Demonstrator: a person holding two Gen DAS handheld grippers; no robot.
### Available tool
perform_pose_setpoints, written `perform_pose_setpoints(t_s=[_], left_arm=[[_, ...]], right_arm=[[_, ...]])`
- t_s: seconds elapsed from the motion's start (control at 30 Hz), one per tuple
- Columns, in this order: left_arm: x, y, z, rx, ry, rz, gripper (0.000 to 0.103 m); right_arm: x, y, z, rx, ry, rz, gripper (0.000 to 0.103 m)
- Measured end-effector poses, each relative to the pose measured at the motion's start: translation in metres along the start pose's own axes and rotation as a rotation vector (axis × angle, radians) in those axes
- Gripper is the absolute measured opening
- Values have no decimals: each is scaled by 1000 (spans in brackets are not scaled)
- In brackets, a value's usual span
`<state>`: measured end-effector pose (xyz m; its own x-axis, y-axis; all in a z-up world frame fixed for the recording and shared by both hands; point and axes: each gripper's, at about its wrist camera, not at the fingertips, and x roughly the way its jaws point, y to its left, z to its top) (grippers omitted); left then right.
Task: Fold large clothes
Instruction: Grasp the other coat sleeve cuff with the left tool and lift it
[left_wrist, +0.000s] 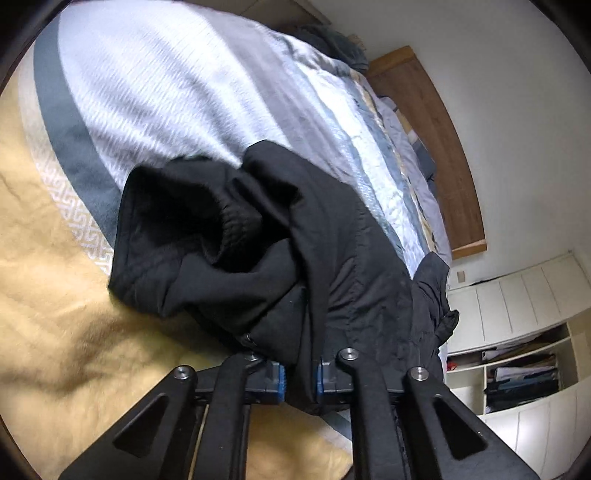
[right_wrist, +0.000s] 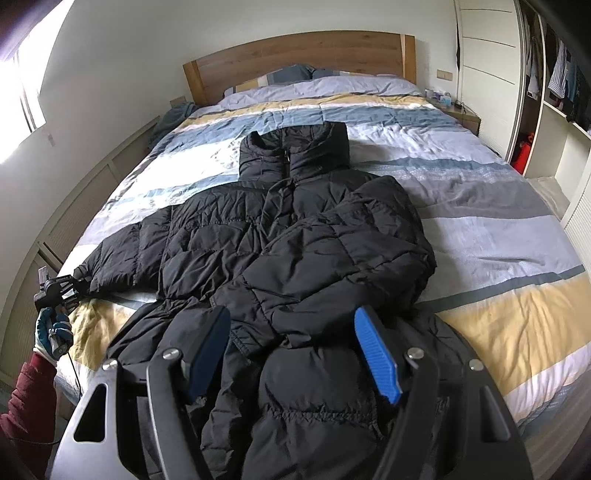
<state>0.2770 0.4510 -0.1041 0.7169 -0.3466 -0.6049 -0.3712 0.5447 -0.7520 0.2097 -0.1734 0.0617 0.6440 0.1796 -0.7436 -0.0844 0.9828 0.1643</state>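
Black puffer jacket (right_wrist: 295, 236) spread front-up on a bed, one sleeve cuff (left_wrist: 207, 236) gripped.

The jacket lies along the striped duvet (right_wrist: 480, 206), collar toward the wooden headboard (right_wrist: 295, 51); one sleeve is folded across the chest, the other stretches out to the bed's edge. The left gripper (left_wrist: 299, 382), held by a gloved hand (right_wrist: 51, 332) at that edge, is clenched on the black fabric of the outstretched sleeve, the cuff opening gaping just beyond its blue pads. The right gripper (right_wrist: 291, 354) hovers above the jacket's hem, jaws spread wide, grasping nothing. Wardrobe shelves (right_wrist: 554, 92) stand beside the bed.
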Motion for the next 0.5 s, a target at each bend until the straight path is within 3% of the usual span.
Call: perform_pose_setpoints(t_s=[0.27, 0.5], left_arm=[[-26, -63, -4, 186, -27, 54, 8], [-46, -124, -28, 335, -51, 83, 8]], right_arm=[[-21, -6, -7, 16, -53, 35, 69], [-38, -23, -17, 42, -89, 57, 69]])
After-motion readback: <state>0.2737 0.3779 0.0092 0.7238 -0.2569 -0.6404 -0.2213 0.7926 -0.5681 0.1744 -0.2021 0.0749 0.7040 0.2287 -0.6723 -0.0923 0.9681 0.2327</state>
